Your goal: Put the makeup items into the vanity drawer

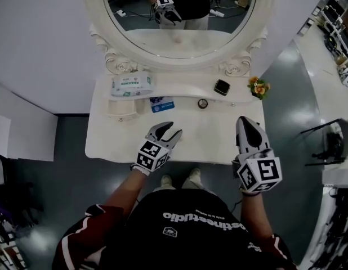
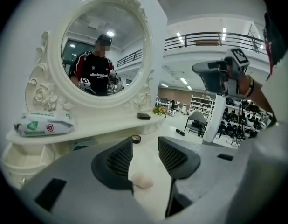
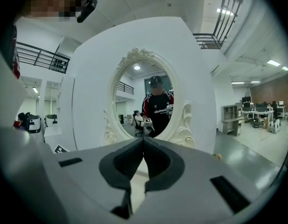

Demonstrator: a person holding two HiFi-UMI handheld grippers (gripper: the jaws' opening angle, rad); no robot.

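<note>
On the white vanity top [image 1: 213, 134], my left gripper [image 1: 168, 133] stands open near the front edge. In the left gripper view a small pale pink puff [image 2: 141, 180] lies on the top between the open jaws of the left gripper [image 2: 145, 141], and the pads do not press on it. Farther back sit a small round jar [image 1: 203, 103] [image 2: 136, 138], a black compact [image 1: 221, 87] [image 2: 143, 116] and a blue flat item [image 1: 161, 104]. My right gripper [image 1: 245, 129] [image 3: 143, 141] is shut and empty, hovering at the right edge of the vanity.
A pack of wipes [image 1: 132, 84] [image 2: 44, 123] lies on the raised shelf at the left, above a small drawer unit [image 1: 122, 107]. A little flower pot [image 1: 258, 86] stands at the right end. The oval mirror [image 1: 179, 16] rises behind. Grey floor surrounds the vanity.
</note>
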